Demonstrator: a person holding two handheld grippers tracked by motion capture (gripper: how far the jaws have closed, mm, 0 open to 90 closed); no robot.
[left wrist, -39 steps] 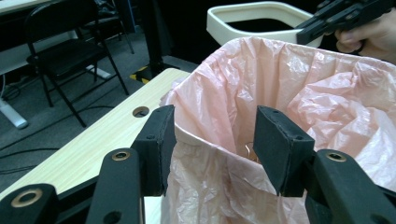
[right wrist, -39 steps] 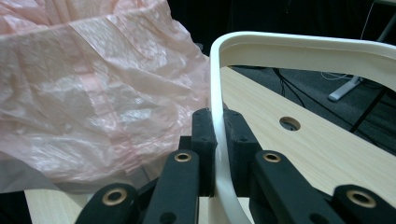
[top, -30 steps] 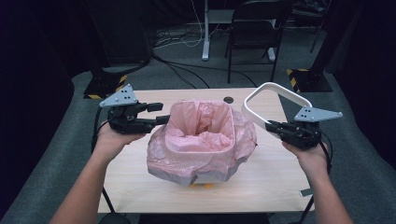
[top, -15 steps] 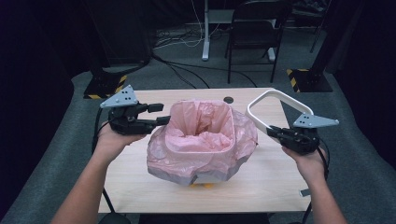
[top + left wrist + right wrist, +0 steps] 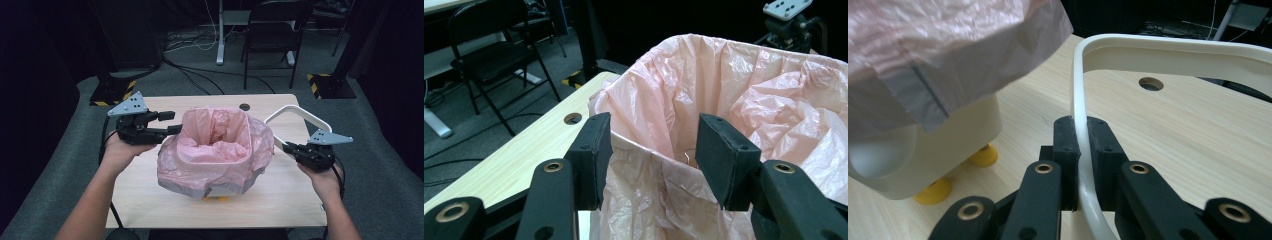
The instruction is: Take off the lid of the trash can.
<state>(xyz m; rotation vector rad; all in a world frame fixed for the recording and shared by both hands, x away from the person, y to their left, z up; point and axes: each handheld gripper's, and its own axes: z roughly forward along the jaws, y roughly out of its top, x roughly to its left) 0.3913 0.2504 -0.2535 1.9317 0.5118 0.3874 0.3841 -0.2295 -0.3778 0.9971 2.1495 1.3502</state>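
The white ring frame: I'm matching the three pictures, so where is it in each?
High view: white ring frame right of the bin, clamped by the right gripper.
Left gripper view: I can't make it out.
Right gripper view: rising between the jaws, arching right.
Shared landmark: pink bag.

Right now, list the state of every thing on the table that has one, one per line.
Pink bag: open, lining the bin, its edge draped down over the outside.
Bin: upright on yellow feet, no ring on it.
White ring: off the bin, held up beside it.
Left gripper: open, its jaws astride the bag's rim.
Right gripper: shut on the ring.
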